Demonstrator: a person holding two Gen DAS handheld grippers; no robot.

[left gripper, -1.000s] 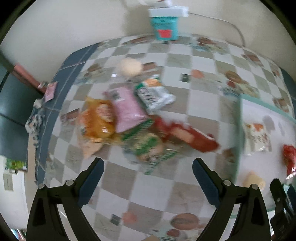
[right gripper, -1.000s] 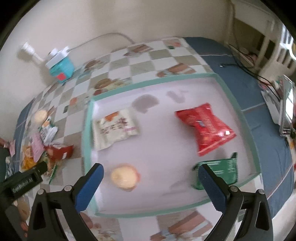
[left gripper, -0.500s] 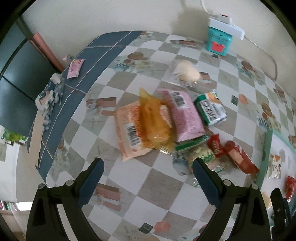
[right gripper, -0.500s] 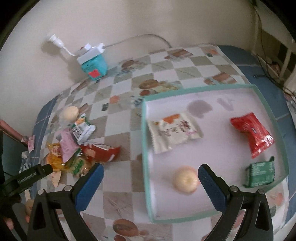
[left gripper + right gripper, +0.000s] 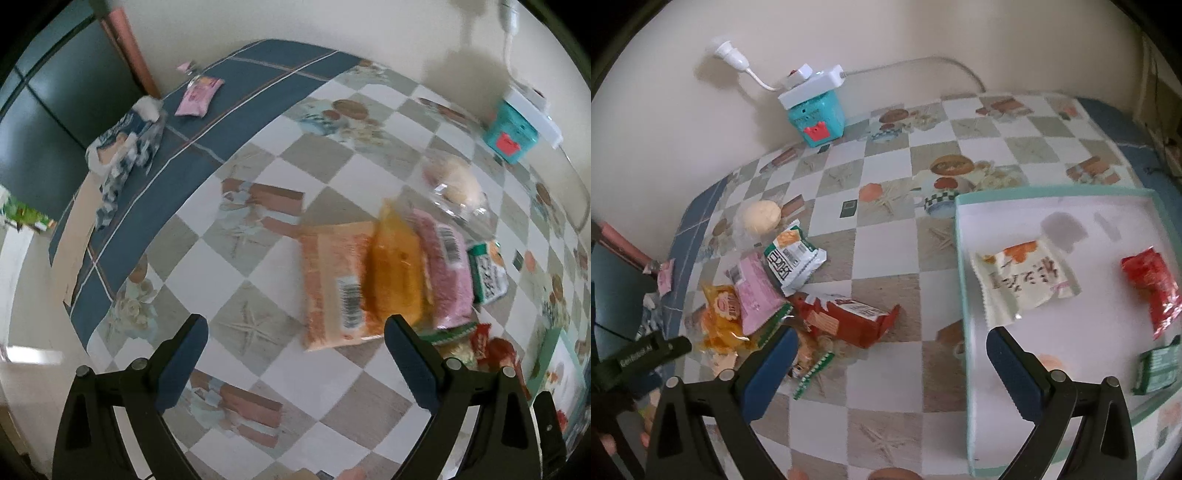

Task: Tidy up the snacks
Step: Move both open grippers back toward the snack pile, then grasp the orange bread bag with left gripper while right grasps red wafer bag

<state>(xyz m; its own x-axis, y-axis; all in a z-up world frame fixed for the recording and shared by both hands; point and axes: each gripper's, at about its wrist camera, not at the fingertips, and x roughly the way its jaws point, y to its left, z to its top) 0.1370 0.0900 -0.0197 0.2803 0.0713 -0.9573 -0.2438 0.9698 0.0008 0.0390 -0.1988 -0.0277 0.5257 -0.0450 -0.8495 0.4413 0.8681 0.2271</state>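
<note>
**A:** Where do the snacks lie, and what are the grippers doing?

**B:** Right wrist view: a loose pile of packets sits on the checked tablecloth (image 5: 886,229) at about nine o'clock; a round bun (image 5: 762,216) at the top, a white-and-green packet (image 5: 793,259) just below it, a pink packet (image 5: 753,291) touching an orange packet (image 5: 721,316), and a red packet (image 5: 849,320) at the pile's right edge; the right gripper (image 5: 886,363) hangs above the cloth, jaws wide apart and holding nothing.

**A:** And the tray?

**B:** A teal-rimmed tray (image 5: 961,280) lies at three o'clock, well apart from the pile; inside it rest a white packet (image 5: 1025,280), a red pouch (image 5: 1152,291) and a green packet (image 5: 1158,367), none touching.

**A:** The left side?

**B:** The left gripper (image 5: 295,358) also hangs with jaws spread, empty; a peach packet (image 5: 334,288) lies at one o'clock of it, overlapped by the orange one; the view is blurred; a teal box (image 5: 816,116) stands by the wall at twelve o'clock.
</note>
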